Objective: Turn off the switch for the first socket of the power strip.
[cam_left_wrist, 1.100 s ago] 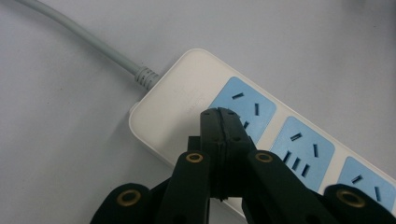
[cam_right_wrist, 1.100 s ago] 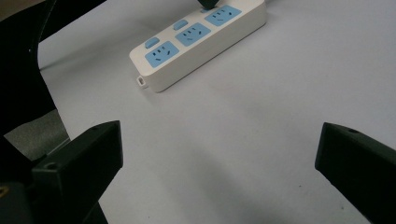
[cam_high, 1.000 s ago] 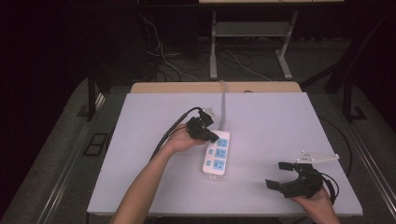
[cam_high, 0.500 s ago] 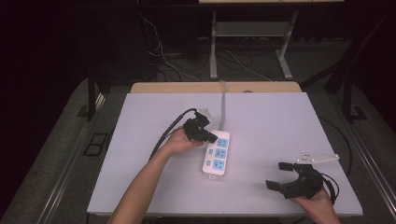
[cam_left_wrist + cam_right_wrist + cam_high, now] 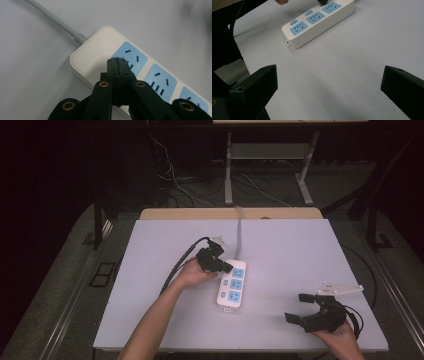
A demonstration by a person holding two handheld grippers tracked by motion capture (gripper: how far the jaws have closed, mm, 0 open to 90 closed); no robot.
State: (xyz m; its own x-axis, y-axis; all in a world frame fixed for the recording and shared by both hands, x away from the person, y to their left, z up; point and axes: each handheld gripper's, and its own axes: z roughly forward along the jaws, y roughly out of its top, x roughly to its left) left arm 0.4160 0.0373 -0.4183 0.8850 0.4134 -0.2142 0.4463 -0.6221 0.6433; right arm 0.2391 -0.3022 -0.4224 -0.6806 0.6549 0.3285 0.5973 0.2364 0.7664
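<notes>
A white power strip [image 5: 233, 284] with three blue sockets lies mid-table, and its grey cord [image 5: 239, 232] runs off toward the back edge. My left gripper [image 5: 226, 267] is at the strip's far end. In the left gripper view its jaws are pressed shut with nothing between them, the left gripper [image 5: 117, 61] hanging just over the first blue socket [image 5: 130, 56] of the power strip [image 5: 97, 47]. My right gripper [image 5: 298, 307] rests open near the front right of the table. In the right gripper view the right gripper [image 5: 329, 75] faces the power strip [image 5: 317, 21] across bare table.
The white tabletop [image 5: 300, 250] has a wooden strip [image 5: 230, 213] along its back edge. The left gripper's black cable [image 5: 180, 262] loops over the table toward the left. Loose cables [image 5: 200, 185] and metal desk legs [image 5: 229, 170] stand on the floor behind.
The left hand has barely shifted at the strip's far end. The right gripper has stayed where it was.
</notes>
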